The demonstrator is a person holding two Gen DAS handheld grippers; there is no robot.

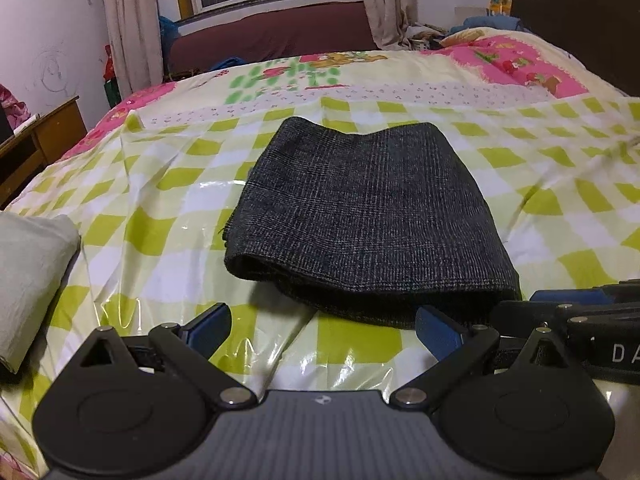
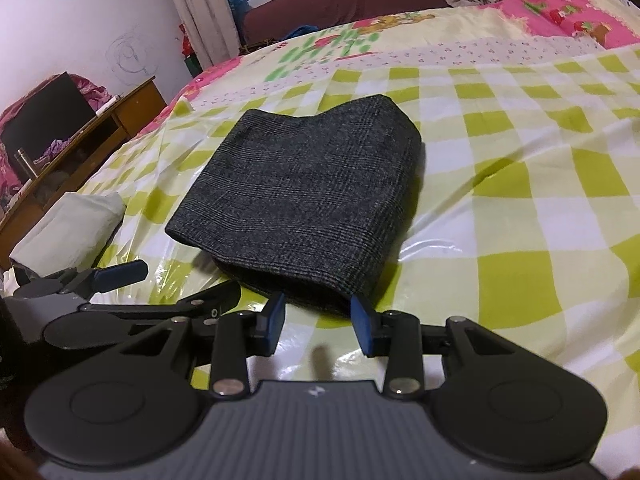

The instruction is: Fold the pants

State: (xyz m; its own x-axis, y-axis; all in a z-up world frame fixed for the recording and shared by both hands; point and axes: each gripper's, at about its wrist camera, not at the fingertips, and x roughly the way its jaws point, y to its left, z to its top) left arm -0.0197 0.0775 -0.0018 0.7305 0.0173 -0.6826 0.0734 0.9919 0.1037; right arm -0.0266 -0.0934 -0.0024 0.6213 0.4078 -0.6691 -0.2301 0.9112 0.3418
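Observation:
The dark grey checked pants [image 1: 360, 216] lie folded into a compact rectangle on the green-and-white checked plastic sheet [image 1: 168, 208] on the bed. They also show in the right wrist view [image 2: 304, 200]. My left gripper [image 1: 324, 320] is open wide and empty, just short of the near folded edge. My right gripper [image 2: 318, 316] is open and empty, its blue pads [image 2: 362, 320] either side of the near right corner of the pants, close to it. The right gripper shows at the right of the left wrist view [image 1: 580, 312].
A folded pale grey-green cloth [image 1: 28, 276] lies at the near left edge of the bed. A wooden side table [image 2: 80, 148] stands to the left. A pink floral quilt [image 1: 520, 64] and a maroon sofa [image 1: 272, 32] lie beyond.

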